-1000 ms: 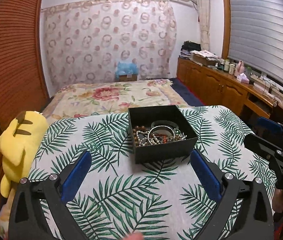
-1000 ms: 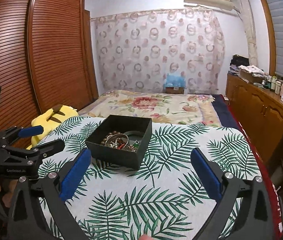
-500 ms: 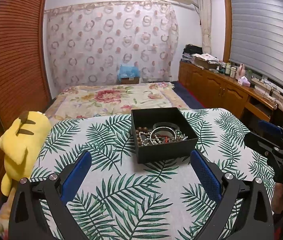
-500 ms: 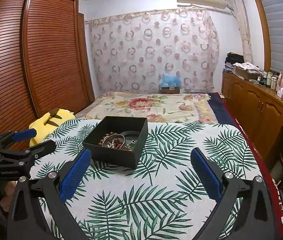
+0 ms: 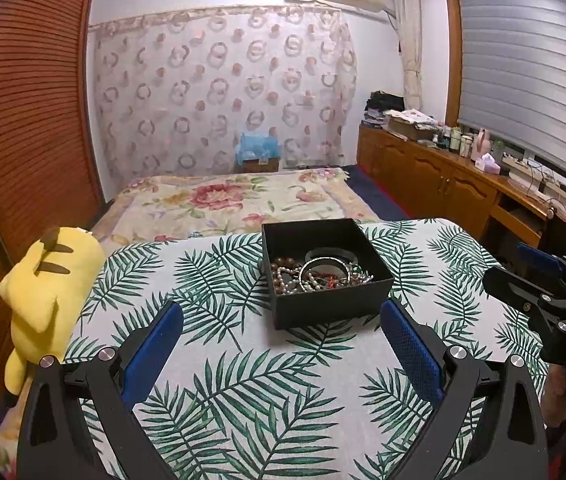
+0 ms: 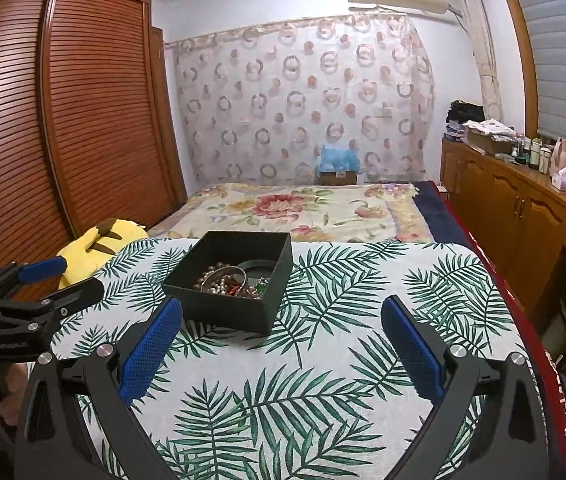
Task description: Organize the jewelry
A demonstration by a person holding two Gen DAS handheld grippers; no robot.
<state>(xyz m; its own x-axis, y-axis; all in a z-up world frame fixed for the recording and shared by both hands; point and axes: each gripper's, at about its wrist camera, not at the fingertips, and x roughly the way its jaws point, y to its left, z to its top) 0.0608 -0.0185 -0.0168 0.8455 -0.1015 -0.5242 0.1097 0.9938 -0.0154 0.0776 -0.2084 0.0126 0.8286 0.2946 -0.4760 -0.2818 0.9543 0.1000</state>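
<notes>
One black box (image 5: 325,280) holding tangled jewelry (image 5: 317,274); two grippers, jaws spread wide, empty.

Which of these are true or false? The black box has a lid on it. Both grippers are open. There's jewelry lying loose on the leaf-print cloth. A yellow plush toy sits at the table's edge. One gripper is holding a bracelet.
1. The black box has a lid on it. False: it is open-topped, with the jewelry visible inside.
2. The left gripper and right gripper are open. True: the jaws stand wide apart.
3. Jewelry lies loose on the leaf-print cloth. False: all of it seen is in the box.
4. A yellow plush toy sits at the table's left edge. True.
5. One gripper holds a bracelet. False: both are empty.
</notes>
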